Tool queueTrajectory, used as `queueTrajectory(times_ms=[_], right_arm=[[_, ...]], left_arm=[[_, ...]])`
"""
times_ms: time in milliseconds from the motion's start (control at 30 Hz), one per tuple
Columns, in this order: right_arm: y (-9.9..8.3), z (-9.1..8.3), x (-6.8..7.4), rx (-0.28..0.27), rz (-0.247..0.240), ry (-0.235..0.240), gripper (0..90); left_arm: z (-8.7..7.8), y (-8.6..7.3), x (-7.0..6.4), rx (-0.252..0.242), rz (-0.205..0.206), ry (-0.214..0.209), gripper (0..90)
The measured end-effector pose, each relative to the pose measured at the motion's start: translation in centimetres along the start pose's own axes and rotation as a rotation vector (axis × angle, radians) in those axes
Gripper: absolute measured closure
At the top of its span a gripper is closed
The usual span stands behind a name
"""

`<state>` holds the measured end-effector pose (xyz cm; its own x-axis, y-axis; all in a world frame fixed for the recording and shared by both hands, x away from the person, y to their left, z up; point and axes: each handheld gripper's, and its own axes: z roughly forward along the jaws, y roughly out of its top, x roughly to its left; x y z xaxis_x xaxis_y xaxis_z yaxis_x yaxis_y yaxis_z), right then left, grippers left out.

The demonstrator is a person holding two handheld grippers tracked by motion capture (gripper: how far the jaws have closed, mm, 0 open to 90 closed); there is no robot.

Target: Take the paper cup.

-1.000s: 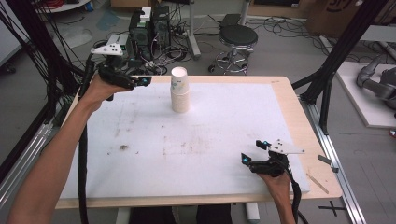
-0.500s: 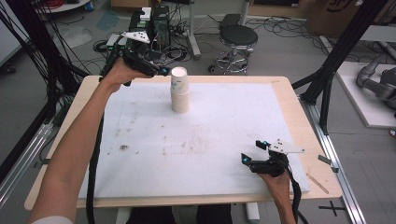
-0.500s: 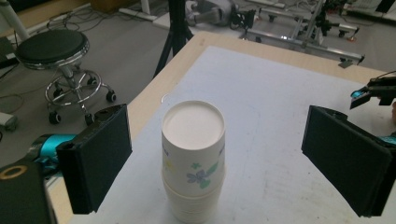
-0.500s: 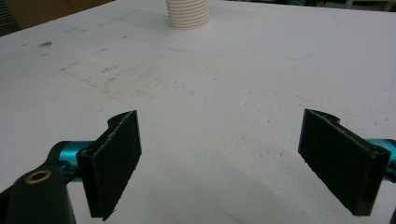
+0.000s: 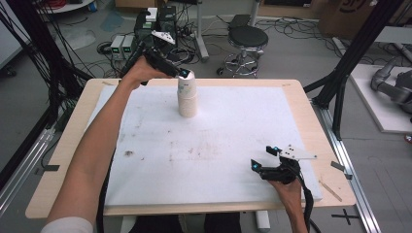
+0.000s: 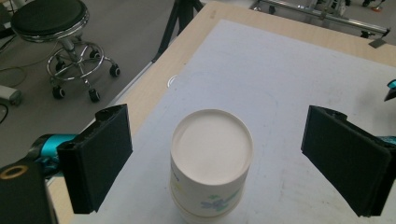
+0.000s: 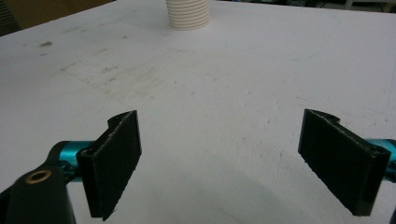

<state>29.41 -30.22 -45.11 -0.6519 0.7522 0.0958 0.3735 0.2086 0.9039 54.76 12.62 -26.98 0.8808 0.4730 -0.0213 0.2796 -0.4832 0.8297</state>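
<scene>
1. Nearest the person, the right gripper [image 5: 266, 160] sits low at the near right of the white mat [image 5: 233, 145], jaws spread wide with nothing between them. It's just parked, well apart from the action.

2. Farther out, the stack of paper cups [image 5: 187, 96] stands upside down near the mat's far edge, left of centre — the top cup [image 6: 211, 161] is nested over the ones below.

3. The left gripper [image 6: 215, 161] hangs right over that stack, jaws wide apart, one on each side of the top cup's flat bottom and not touching it. The cup looks pretty well centred in the gap.

4. To do this grab well, I'd drop straight down so the pads meet the top cup's wall only — not the cup underneath — then squeeze gently. Thin paper will crumple, and a crooked pull could tip the whole stack.
</scene>
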Motion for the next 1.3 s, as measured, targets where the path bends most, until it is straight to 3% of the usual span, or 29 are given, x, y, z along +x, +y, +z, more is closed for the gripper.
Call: queueTrajectory(times_ms=[167,300,433,667,767,1000,1300], right_arm=[[0.0,0.0,0.0,-0.001,-0.003,-0.002,13.2],[0.0,0.0,0.0,-0.004,-0.003,-0.001,13.2],[0.0,0.0,0.0,0.0,-0.003,0.001,13.1],[0.0,0.0,0.0,-0.005,-0.004,0.001,13.1],[0.0,0.0,0.0,-0.001,-0.003,0.002,13.2],[0.0,0.0,-0.1,0.004,0.004,0.004,13.2],[0.0,0.1,0.0,0.009,0.008,0.002,13.2]], left_arm=[[1.2,-0.2,-0.2,0.074,-0.008,0.013,8.9],[1.7,-0.2,-0.3,0.082,-0.004,0.022,9.5],[2.3,-0.4,-0.3,0.13,-0.004,0.036,9.8],[2.9,-0.5,-0.3,0.164,-0.019,0.045,14.7],[3.0,-0.6,-0.2,0.163,-0.025,0.061,17.4],[3.2,-1.4,0.1,0.154,-0.058,0.047,22.7],[3.3,-1.3,0.0,0.138,-0.049,0.02,31.6]])
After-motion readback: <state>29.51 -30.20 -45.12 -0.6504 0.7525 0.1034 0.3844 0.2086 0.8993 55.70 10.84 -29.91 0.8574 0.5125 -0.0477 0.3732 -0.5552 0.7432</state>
